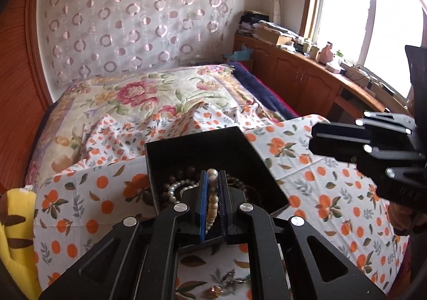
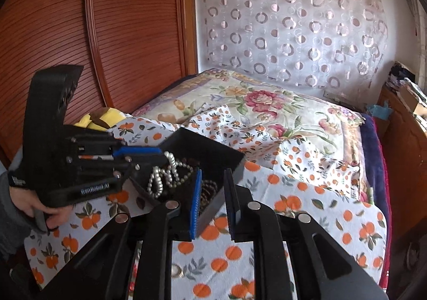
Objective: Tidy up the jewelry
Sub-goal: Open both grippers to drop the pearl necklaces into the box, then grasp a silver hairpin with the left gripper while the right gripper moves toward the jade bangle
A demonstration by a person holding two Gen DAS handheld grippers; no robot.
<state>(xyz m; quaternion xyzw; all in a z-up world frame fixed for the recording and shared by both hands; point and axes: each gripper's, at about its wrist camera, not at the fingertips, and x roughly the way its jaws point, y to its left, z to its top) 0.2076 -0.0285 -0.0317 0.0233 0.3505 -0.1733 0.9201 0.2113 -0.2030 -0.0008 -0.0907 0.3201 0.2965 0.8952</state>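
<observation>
A black open box sits on an orange-print cloth and holds several bead strands. My left gripper is shut on a pearl bead strand and holds it over the box. In the right wrist view the left gripper dangles the pearl strand above the box. My right gripper is open and empty, its jaws on either side of the box's near corner. The right gripper shows at the right of the left wrist view.
More small jewelry lies on the cloth below the left gripper. A yellow plush toy lies at the left edge. Behind is a floral bedspread. A wooden cabinet with clutter stands under the window.
</observation>
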